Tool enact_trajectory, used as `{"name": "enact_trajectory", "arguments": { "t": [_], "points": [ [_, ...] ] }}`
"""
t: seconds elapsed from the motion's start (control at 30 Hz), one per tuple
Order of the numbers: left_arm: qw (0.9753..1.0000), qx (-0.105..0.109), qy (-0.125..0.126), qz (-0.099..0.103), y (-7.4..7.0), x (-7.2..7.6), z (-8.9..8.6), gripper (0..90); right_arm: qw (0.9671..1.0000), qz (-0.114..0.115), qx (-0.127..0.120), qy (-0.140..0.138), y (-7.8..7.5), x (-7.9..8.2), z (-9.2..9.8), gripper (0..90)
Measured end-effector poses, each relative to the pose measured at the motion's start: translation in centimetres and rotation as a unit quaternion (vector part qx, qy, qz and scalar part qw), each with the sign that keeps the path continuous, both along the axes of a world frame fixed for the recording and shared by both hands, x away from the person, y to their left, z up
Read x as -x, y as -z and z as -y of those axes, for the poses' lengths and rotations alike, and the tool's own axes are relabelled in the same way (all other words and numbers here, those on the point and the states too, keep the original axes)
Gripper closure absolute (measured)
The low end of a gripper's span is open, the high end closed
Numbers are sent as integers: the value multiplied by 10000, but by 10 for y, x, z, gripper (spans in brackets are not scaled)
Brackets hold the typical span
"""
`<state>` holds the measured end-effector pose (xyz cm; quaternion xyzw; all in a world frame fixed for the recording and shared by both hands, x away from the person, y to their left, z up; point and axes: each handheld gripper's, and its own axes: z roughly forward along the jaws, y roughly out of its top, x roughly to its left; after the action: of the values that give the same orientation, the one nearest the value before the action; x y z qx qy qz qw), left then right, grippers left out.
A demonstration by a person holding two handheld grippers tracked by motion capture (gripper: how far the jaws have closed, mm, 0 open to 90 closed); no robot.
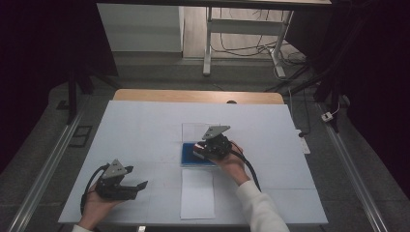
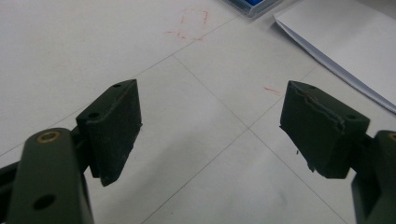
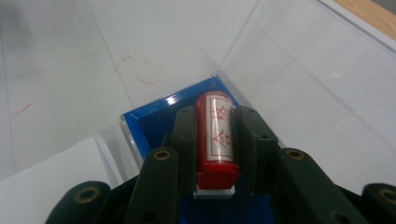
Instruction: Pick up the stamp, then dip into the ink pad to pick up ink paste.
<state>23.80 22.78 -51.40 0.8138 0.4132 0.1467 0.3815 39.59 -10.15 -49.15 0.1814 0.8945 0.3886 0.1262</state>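
A red cylindrical stamp [image 3: 215,135] with a white label and red characters sits between the jaws of my right gripper [image 3: 215,112], which is shut on it. The stamp hangs over a blue ink pad tray [image 3: 154,122] whose clear lid [image 3: 299,79] lies open behind it. From above, the right gripper [image 1: 209,145] is over the blue tray [image 1: 189,155] at mid-table. My left gripper [image 1: 141,186] rests at the front left of the table, open, its black pads [image 2: 116,126] wide apart with nothing between them.
A white sheet of paper [image 1: 197,193] lies just in front of the blue tray, its edge also in the left gripper view [image 2: 336,42]. Faint red marks [image 2: 191,25] stain the white table cover [image 1: 145,125]. A wooden table edge [image 1: 193,95] runs along the back.
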Motion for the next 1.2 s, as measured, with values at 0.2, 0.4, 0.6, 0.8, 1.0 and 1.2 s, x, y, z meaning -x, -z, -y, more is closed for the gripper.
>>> {"name": "enact_trajectory", "arguments": {
  "t": [0.2, 0.4, 0.6, 0.8, 1.0, 1.2],
  "points": [
    [10000, 5, -5, 5, 0, 0, 0, 208, 9997, -22, -238, 87, -6, 1, 5, 700],
    [10000, -9, -8, 1, 0, 0, 0, 208, 9994, -21, -326, 136, -13, 2, 12, 700],
    [10000, 2, -17, -1, 0, 0, 0, 209, 9992, 41, -364, 169, -22, 6, 18, 699],
    [10000, -25, -16, -12, 0, 0, 1, 209, 9987, 109, -467, 174, -31, 9, 22, 699],
    [10000, -23, -22, 1, 0, 1, 1, 210, 9986, 112, -483, 186, -33, 11, 23, 699],
    [10000, -11, -18, 9, -1, 1, 1, 210, 9989, 101, -414, 179, -32, 10, 20, 699]
  ]
}}
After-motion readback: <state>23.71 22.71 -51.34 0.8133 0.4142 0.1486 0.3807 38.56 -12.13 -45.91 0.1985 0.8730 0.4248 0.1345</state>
